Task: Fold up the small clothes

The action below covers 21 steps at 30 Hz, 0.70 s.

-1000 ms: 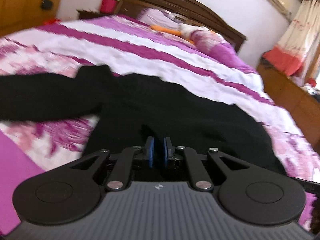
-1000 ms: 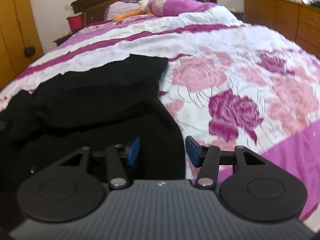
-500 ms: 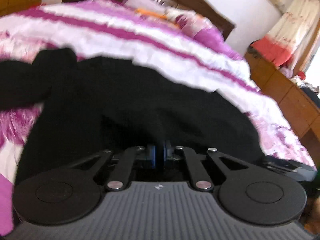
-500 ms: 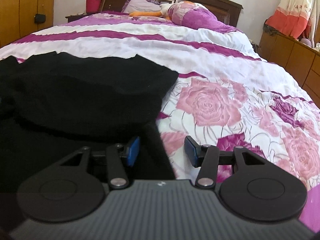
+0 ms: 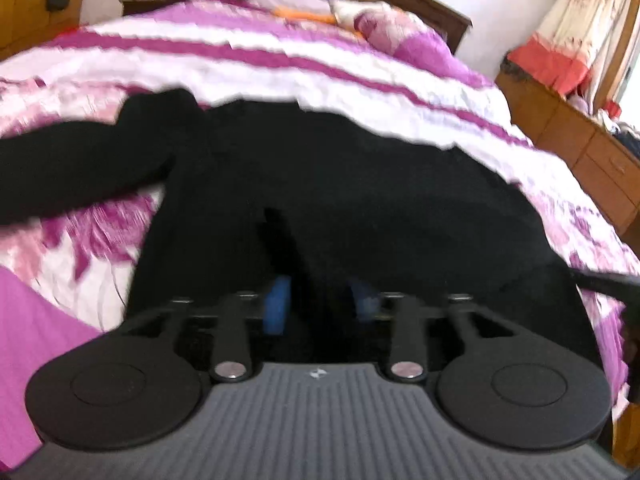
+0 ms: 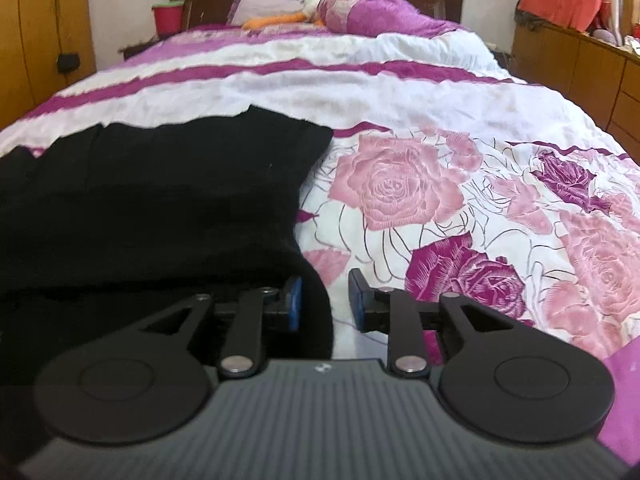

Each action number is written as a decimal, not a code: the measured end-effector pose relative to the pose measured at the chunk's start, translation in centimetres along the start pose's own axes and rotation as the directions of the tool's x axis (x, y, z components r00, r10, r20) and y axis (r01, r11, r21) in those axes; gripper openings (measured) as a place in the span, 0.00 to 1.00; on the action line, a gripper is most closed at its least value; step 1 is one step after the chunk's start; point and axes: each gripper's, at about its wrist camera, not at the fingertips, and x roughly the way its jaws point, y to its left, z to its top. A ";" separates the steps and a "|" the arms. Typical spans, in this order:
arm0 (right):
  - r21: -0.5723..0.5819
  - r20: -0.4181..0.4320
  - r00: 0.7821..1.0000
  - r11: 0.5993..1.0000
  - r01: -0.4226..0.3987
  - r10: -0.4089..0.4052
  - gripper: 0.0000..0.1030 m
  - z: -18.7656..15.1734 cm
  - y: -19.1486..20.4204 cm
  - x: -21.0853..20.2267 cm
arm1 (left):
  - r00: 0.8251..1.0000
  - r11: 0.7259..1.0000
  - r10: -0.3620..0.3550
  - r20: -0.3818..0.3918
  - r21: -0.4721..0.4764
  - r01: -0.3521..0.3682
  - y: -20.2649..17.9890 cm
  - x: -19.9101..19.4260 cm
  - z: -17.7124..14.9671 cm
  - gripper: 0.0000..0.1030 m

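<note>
A black long-sleeved garment point(image 5: 340, 184) lies spread on the floral bed cover, one sleeve point(image 5: 72, 168) stretched out to the left. My left gripper point(image 5: 320, 300) is open just above the garment's near part, with a raised fold of black cloth between its blue pads. In the right wrist view the garment point(image 6: 160, 200) covers the left half. My right gripper point(image 6: 324, 300) is open at the garment's right edge, its left pad over the cloth and its right pad over the bed cover.
The bed point(image 6: 440, 120) has a pink, white and purple rose cover, with pillows and an orange soft toy point(image 6: 276, 20) at the headboard. A wooden dresser point(image 6: 580, 68) stands along the right side. A wardrobe point(image 6: 40, 40) stands at the left.
My left gripper was shut on the black cloth and has opened. My right gripper has stayed open and shifted along the garment's right edge.
</note>
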 end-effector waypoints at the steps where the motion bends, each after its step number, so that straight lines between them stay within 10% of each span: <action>1: 0.001 -0.013 1.000 1.000 -0.007 0.007 0.29 0.2 -0.1 -0.3 | 0.999 1.000 0.010 0.040 -0.005 -0.010 0.1 -0.4 0.2 0.65; 7: 0.044 0.047 0.997 0.997 -0.066 0.064 0.47 2.2 -0.6 -1.9 | 0.997 0.999 0.011 0.080 -0.036 -0.008 0.3 1.0 2.3 0.70; 21: -0.026 0.053 0.997 0.999 -0.047 0.048 0.47 9.7 2.4 8.1 | 0.998 0.998 0.015 0.065 -0.065 -0.010 0.0 5.6 2.6 0.68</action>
